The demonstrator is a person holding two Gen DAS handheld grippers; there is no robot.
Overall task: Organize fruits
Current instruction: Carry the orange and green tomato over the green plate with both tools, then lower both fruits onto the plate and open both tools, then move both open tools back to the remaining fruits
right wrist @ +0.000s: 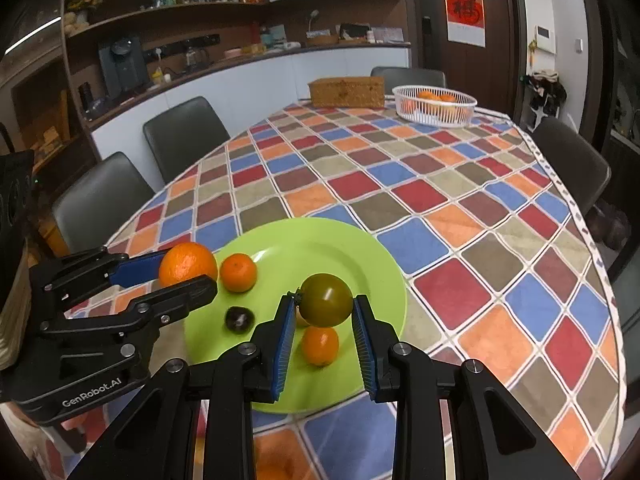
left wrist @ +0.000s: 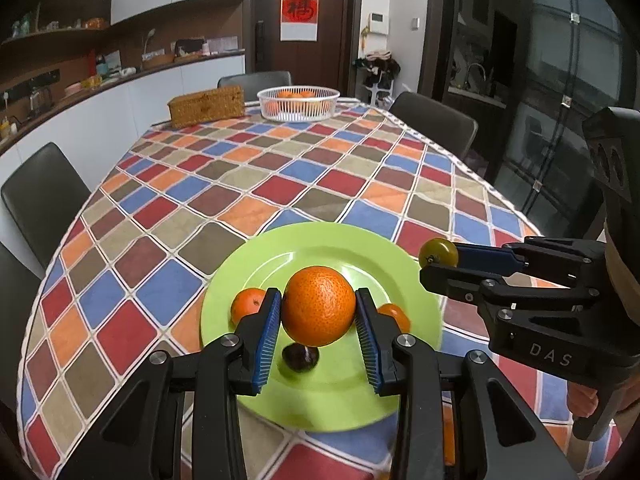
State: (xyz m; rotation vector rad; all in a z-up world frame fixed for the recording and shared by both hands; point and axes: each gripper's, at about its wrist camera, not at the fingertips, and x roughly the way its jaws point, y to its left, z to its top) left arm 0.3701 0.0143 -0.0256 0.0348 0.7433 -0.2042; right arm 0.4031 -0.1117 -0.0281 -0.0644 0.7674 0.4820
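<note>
left hand-held gripper (left wrist: pixel 318 316) is clamped on a large orange (left wrist: pixel 319 306), held above the green plate (left wrist: pixel 340 400). right hand-held gripper (right wrist: pixel 325 320) is clamped on a greenish tomato (right wrist: pixel 326 300), also over the plate. left on the plate: two small oranges (right wrist: pixel 238 272) and a dark fruit (right wrist: pixel 239 319) (kind unclear). the white basket (left wrist: pixel 298 103) at the far end of the surface (left wrist: pixel 280 176) already holds oranges. judgement: sorting is partly done, with both held fruits yet to be delivered.

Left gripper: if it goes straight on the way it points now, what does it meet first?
Probably nothing near: the left gripper, shut on an orange, points down the table. The white basket stands far ahead; depth is unclear.
</note>
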